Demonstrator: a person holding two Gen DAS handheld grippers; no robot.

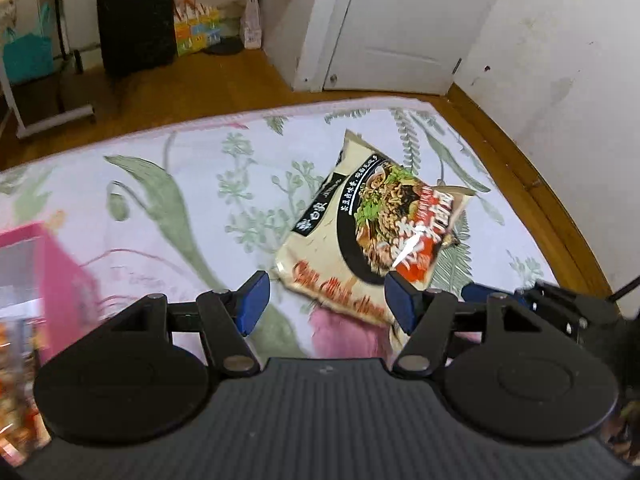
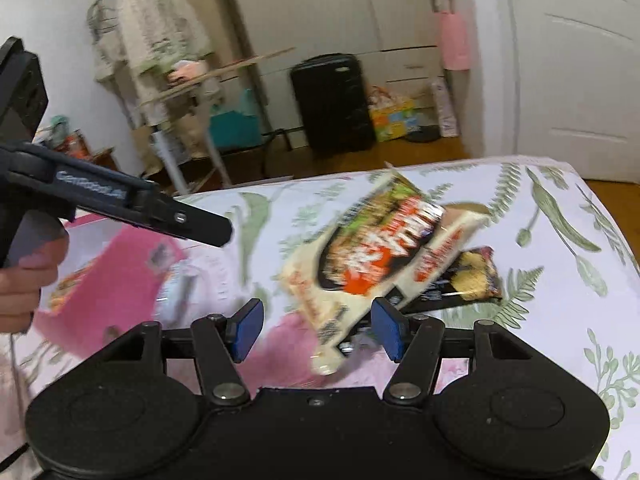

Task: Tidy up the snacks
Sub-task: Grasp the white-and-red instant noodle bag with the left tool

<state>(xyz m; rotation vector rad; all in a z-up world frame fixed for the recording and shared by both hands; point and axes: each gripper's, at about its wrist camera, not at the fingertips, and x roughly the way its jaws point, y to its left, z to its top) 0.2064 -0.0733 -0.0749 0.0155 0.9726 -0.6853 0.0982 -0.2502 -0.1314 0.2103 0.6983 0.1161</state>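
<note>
We see our left gripper (image 1: 326,300) with jaws apart over the floral sheet (image 1: 168,208), the noodle packet (image 1: 372,224) lying just beyond its pads (image 1: 252,300). A pink box (image 1: 48,264) sits left.

Home bedroom, floral bedsheet (image 1: 168,208), black suitcase (image 1: 136,16), white door (image 1: 404,24)
</note>
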